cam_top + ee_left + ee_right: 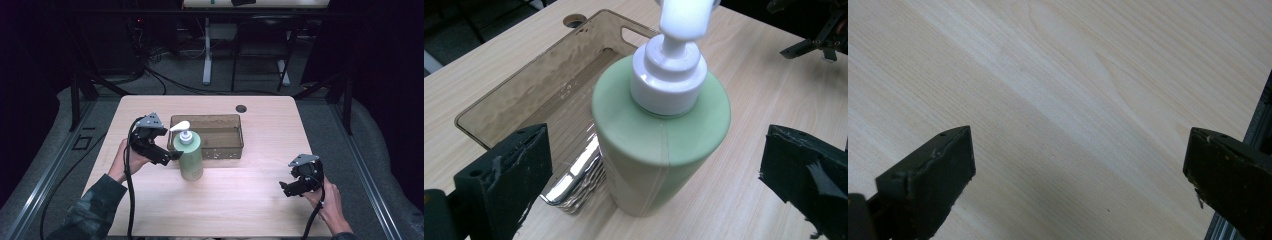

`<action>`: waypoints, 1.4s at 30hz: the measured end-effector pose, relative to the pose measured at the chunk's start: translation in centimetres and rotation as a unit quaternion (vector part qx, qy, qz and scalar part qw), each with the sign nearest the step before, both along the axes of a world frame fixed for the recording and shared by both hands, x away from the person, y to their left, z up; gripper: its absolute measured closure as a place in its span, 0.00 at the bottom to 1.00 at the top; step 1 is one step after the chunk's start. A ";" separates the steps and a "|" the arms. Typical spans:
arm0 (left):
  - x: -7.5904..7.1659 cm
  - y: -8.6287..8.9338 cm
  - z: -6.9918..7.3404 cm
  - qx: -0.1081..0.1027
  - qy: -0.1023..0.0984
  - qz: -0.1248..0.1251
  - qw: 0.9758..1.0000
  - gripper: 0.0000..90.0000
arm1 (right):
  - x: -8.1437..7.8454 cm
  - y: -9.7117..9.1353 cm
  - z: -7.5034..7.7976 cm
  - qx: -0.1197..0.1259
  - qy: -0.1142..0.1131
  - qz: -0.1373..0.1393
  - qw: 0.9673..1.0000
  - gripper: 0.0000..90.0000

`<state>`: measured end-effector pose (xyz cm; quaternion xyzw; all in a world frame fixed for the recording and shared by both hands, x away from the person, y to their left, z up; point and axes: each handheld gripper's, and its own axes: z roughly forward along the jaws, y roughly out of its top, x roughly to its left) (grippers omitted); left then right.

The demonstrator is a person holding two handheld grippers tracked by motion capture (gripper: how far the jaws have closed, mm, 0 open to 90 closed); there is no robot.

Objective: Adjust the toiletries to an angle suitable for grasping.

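desk [240, 200]: light wood, carries everything | smoked plastic tray [220, 131]: parked mid-desk, probably the drop spot | green pump bottle [191, 156]: stood upright touching tray's front edge | left tool [654, 190]: spread wide around bottle, no contact, so bottle looks let go | right tool [1078, 185]: spread, idle over bare desk

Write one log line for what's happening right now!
left hand-held gripper: open, beside green pump bottle | bottle: upright on table, by brown tray | right hand-held gripper: open, empty
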<state>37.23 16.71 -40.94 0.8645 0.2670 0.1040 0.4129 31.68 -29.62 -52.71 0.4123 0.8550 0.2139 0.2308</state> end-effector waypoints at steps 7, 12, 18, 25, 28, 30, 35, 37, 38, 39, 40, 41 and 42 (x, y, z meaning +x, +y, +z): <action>0.8 -0.6 1.5 0.021 0.005 -0.010 1.000 0.00 | 0.1 -0.1 -0.1 0.001 0.005 -0.004 1.000 0.00; 1.4 -0.9 2.4 0.036 0.012 -0.014 0.999 0.00 | 0.1 -0.2 -0.1 0.004 0.007 -0.009 1.000 0.00; 1.8 -1.7 3.4 0.068 0.013 -0.026 0.997 0.00 | 0.2 -0.2 -0.2 0.003 0.011 -0.008 1.000 0.00; 2.2 -2.6 4.1 0.095 0.022 -0.039 0.995 0.01 | 0.2 -0.3 -0.3 0.008 0.018 -0.012 1.000 0.00; 2.2 -3.0 4.4 0.101 0.019 -0.041 0.994 0.02 | 0.3 -0.3 -0.3 0.008 0.018 -0.011 1.000 0.00; 2.2 -3.3 4.6 0.103 0.016 -0.044 0.994 0.04 | 0.3 -0.3 -0.3 0.006 0.019 -0.010 1.000 0.00; 2.4 -3.8 5.0 0.101 0.017 -0.051 0.993 0.04 | 0.3 -0.2 -0.4 0.004 0.020 -0.009 1.000 0.00; 2.5 -4.0 5.2 0.102 0.015 -0.053 0.993 0.07 | 0.3 -0.3 -0.4 0.006 0.021 -0.010 1.000 0.00; 2.5 -4.1 5.3 0.103 0.015 -0.056 0.993 0.13 | 0.3 -0.3 -0.4 0.006 0.021 -0.010 1.000 0.00; 2.5 -4.1 5.4 0.101 0.015 -0.058 0.993 0.13 | 0.3 -0.3 -0.4 0.006 0.021 -0.010 1.000 0.00; 2.5 -4.2 5.4 0.100 0.015 -0.059 0.993 0.17 | 0.3 -0.3 -0.4 0.007 0.021 -0.010 1.000 0.00; 2.5 -4.3 5.5 0.103 0.010 -0.057 0.993 0.17 | 0.3 -0.3 -0.4 0.007 0.021 -0.010 1.000 0.00; 2.5 -4.3 5.5 0.105 0.010 -0.059 0.993 0.21 | 0.3 -0.3 -0.4 0.006 0.021 -0.010 1.000 0.00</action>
